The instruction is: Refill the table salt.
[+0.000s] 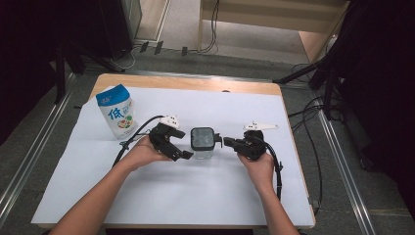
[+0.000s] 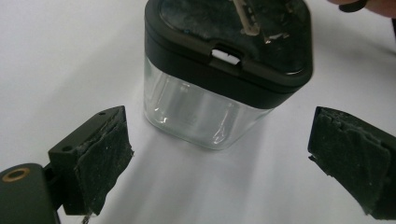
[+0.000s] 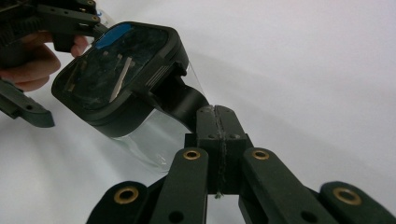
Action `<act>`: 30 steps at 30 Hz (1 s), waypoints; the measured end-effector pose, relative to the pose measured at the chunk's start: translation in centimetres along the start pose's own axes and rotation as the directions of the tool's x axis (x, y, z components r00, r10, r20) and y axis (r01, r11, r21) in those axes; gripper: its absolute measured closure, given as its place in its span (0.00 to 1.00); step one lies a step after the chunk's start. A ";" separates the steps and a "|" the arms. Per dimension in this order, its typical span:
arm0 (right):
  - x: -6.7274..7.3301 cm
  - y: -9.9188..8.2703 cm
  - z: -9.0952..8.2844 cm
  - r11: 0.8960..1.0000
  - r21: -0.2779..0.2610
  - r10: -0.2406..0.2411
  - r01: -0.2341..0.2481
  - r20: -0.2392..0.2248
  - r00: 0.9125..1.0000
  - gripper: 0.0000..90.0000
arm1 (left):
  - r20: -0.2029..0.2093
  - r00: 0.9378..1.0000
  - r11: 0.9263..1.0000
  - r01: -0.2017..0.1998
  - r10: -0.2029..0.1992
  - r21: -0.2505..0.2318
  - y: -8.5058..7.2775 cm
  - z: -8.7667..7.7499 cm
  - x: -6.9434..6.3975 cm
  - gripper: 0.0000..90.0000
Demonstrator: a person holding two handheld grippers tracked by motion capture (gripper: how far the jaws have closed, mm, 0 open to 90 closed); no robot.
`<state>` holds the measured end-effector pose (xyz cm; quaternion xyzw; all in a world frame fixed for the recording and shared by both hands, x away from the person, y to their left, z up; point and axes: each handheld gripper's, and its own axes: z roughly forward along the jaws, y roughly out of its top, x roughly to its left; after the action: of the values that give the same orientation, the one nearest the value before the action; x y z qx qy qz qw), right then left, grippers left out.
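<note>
**Desk editor:** Hand-held gripper on the left [image 1: 185, 155] — how does it stand, and what is it facing?

**Photographer:** Its jaws are spread wide with nothing between the pads [image 2: 102, 165]. The clear container [image 1: 202, 143] with the dark lid [image 2: 229, 37] stands upright on the white sheet [image 1: 161, 196] covering the desk [image 1: 186, 82], dead ahead of those jaws and a little beyond their tips. From the left gripper view the container sits centred in the gap but apart from both pads.

**Desk editor:** And the right one?

**Photographer:** The right hand-held gripper [image 1: 226, 142] comes in from the opposite side, jaws pressed together. In the right gripper view the closed tips meet a dark tab [image 3: 184, 100] that hangs from the lid's edge (whether the tab is pinched between them or merely touched, I cannot tell).

**Desk editor:** So which is nearer?

**Photographer:** The right is at the lid already; the left stands just short of the body. The container lies between the two, on one line with them across the desk. My reading is that the left needs to slide straight forward so its pads flank the clear walls below the lid.

**Desk editor:** Anything else in frame?

**Photographer:** A blue-and-white pouch [image 1: 117, 110] stands well apart, at the far left of the sheet.
</note>
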<state>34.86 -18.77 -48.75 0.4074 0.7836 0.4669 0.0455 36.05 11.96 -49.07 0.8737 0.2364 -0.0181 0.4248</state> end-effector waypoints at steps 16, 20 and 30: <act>0.2 0.0 0.4 1.000 0.004 0.002 -0.002 0.007 1.000 1.00 | 0.005 1.000 1.000 -0.024 0.024 -0.007 1.3 1.2 0.3 0.12; 0.2 0.0 0.4 1.000 0.003 0.004 -0.004 0.009 1.000 1.00 | 0.003 1.000 1.000 -0.031 0.031 0.006 1.2 1.6 0.3 0.14; 0.2 0.0 0.4 1.000 0.004 0.007 -0.007 0.011 1.000 1.00 | -0.005 0.999 0.999 -0.039 0.039 -0.011 1.6 1.1 -0.1 0.17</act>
<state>34.83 -18.36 -48.92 0.4126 0.7828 0.4634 0.0476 36.88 10.20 -48.57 0.8758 0.2202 -0.0065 0.4295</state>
